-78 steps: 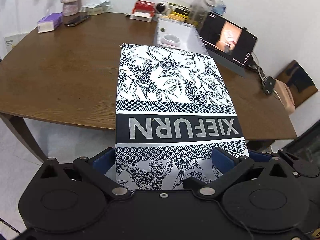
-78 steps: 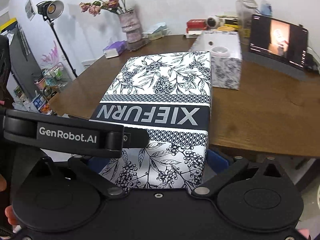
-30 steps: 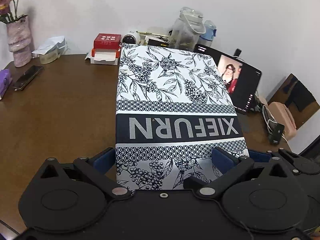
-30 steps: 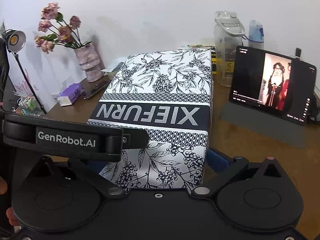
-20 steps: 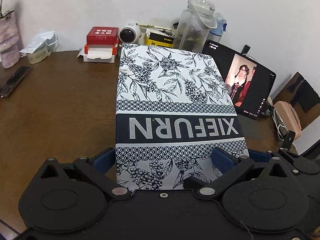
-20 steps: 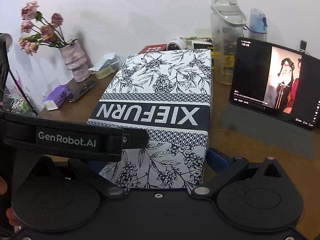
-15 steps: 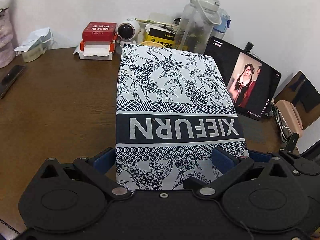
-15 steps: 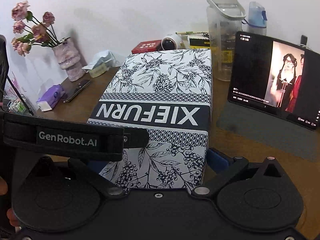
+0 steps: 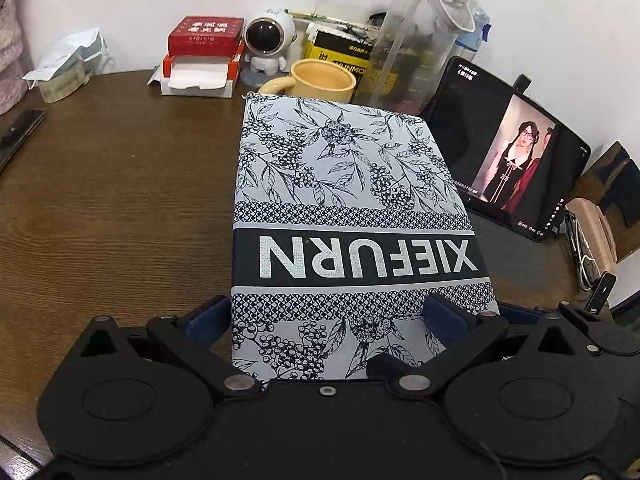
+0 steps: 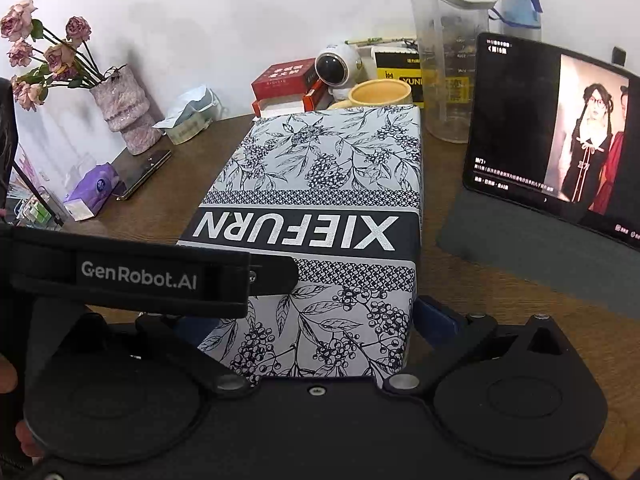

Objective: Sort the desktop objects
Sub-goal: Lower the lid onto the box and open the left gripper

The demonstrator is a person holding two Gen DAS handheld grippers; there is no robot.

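You hold one box (image 9: 340, 216) in both tools at once: the left gripper (image 9: 326, 316) has its blue pads pressed against the two long sides of the near end, and the right gripper (image 10: 316, 320) pinches the same end the same way, so neither tool is spread. The box is over the middle of the brown table (image 9: 112, 200), long axis pointing away from you toward the clutter at the wall; whether its underside rests on the wood or hangs just above it cannot be told from either wrist view. Progress, as a judgement: the box is in hand but not released, so the sort is mid-step at best, and nothing visible marks any item as finished. Left to deal with, as far as can be seen: yellow mug (image 9: 320, 82) just beyond the far end of the box, red card box (image 9: 204, 46), small astronaut figure (image 9: 268, 46), big clear bottle (image 9: 420, 36), tablet (image 9: 508, 164) standing to the right, phone (image 10: 142, 174), purple tissue pack (image 10: 94, 190) and flower vase (image 10: 120, 108) off to the left. Box appearance: rectangular, white with dark blue leaf-and-berry print, lattice bands either side of a dark stripe reading XIEFURN, upside down from your end. Top face flat, corners crisp, no dents seen.
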